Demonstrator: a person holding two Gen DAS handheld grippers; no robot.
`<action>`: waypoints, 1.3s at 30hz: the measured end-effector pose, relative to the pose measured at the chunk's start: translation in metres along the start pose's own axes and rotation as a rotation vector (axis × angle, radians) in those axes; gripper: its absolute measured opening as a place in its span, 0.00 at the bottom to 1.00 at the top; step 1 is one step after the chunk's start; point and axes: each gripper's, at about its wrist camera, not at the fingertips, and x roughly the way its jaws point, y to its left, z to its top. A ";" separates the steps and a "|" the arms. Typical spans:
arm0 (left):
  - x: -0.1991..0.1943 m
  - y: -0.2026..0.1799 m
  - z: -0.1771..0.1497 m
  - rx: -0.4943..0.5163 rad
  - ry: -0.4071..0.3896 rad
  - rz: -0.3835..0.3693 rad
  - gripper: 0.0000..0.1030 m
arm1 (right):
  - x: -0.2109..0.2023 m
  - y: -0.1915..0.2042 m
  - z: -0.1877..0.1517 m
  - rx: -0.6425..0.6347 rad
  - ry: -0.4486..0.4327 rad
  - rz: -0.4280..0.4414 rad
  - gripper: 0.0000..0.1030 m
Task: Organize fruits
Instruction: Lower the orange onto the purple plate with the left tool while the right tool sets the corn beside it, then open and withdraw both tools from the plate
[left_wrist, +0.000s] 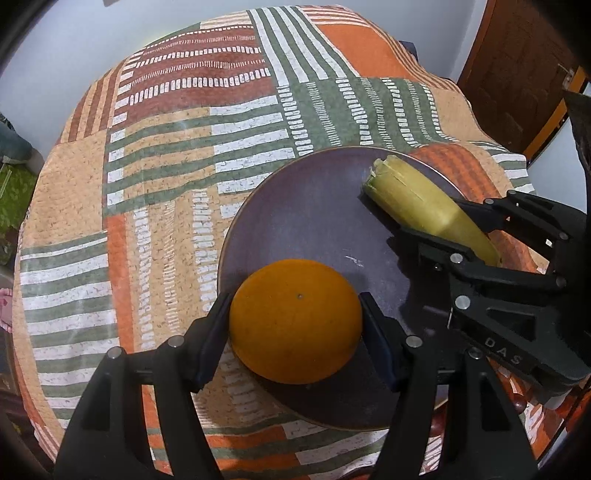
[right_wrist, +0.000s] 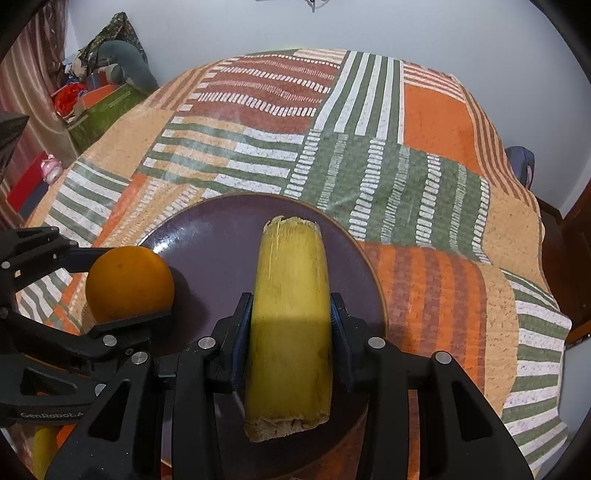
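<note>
Patterned cloth (left_wrist: 166, 166) covers the desk, purple plate (left_wrist: 314, 221) on it. My left fingers (left_wrist: 295, 325) clamp the orange (left_wrist: 295, 321) over the plate's 7 o'clock rim. My right fingers (right_wrist: 291, 321) clamp the banana piece (right_wrist: 290, 314) at 3 o'clock.

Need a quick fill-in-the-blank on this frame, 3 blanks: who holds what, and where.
1. The left gripper is shut on the ____.
2. The right gripper is shut on a yellow-green stalk piece with both ends ____.
3. Both items are over the dark purple ____, which sits on the patterned tablecloth.

Missing words: orange; cut; plate
</note>
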 end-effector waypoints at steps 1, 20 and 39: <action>0.000 0.000 0.000 -0.002 0.001 0.001 0.65 | 0.000 0.000 0.000 -0.001 0.003 0.000 0.35; -0.081 0.003 -0.021 -0.023 -0.187 0.026 0.80 | -0.052 0.004 -0.014 0.023 -0.060 -0.022 0.51; -0.157 0.040 -0.153 -0.100 -0.266 0.115 0.90 | -0.139 0.080 -0.079 -0.066 -0.174 0.045 0.74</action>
